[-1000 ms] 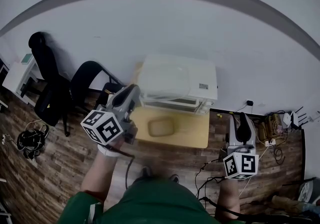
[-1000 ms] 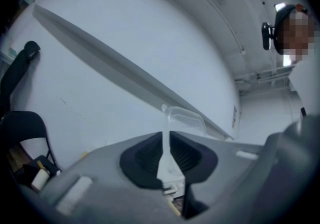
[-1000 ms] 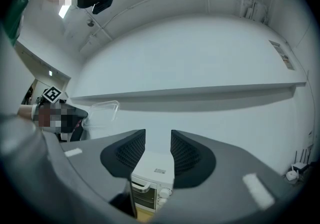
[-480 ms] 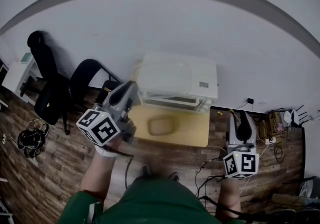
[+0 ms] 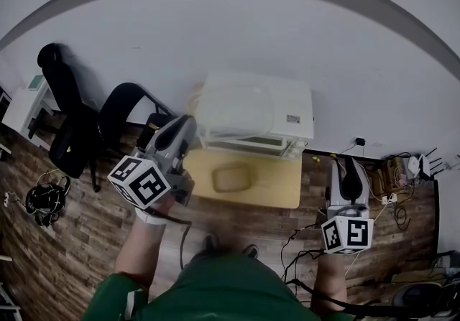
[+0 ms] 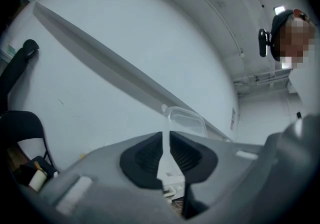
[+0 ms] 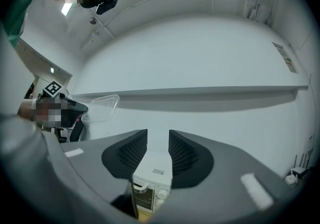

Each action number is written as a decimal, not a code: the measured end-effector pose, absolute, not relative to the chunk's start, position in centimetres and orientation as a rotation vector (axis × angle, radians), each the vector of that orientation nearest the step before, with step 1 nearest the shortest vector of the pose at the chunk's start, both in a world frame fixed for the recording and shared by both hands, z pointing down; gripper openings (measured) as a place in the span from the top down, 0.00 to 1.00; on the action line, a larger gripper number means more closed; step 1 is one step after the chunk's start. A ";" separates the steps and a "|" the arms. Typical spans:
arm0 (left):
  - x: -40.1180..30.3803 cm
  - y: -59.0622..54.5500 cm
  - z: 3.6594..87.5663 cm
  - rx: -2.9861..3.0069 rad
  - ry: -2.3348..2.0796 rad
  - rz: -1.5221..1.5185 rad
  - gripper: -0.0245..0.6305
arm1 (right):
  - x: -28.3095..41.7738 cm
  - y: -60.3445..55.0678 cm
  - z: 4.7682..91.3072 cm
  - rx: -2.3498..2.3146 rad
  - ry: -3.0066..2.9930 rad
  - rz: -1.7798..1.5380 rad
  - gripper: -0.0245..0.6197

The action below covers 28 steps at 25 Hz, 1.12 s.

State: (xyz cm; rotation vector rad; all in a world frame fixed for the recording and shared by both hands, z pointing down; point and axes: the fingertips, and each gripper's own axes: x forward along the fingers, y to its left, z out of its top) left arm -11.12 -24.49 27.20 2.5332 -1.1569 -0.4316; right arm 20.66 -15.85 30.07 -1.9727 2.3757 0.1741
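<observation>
A left claw (image 6: 165, 142) was clamped shut on the thin rim of a clear plastic lid (image 6: 186, 120), which stood up and away from the jaws against the white wall, in the air over a white toaster oven (image 5: 295, 105). With so narrow a bite on slick, flexible plastic, the lid looked liable to twist or slide out of the pinch. A jolt of the wrist could have dropped it onto the oven or past the edge of the wooden surface (image 5: 277, 189), where a shallow container (image 5: 231, 179) sat in front of the oven. The left forearm was stretched forward, the claw angled up toward the wall. The right claw (image 7: 158, 143) was held lower at the person's right, beside the surface and over the floor, its jaws apart, nothing between them, pointing at the oven.
</observation>
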 end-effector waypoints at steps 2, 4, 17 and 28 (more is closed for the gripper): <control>-11.1 -24.5 27.3 2.532 -1.154 -0.430 0.90 | 20.6 -15.9 30.1 -1.970 2.381 0.175 0.75; -11.0 -24.5 27.4 2.529 -1.150 -0.429 0.90 | 20.4 -16.0 30.3 -1.957 2.405 0.176 0.75; -11.2 -24.7 27.8 2.506 -1.145 -0.430 0.90 | 20.5 -15.8 30.3 -1.947 2.396 0.180 0.80; -11.8 -25.2 28.3 2.501 -1.142 -0.427 0.90 | 19.9 -16.4 30.7 -1.944 2.398 0.174 0.81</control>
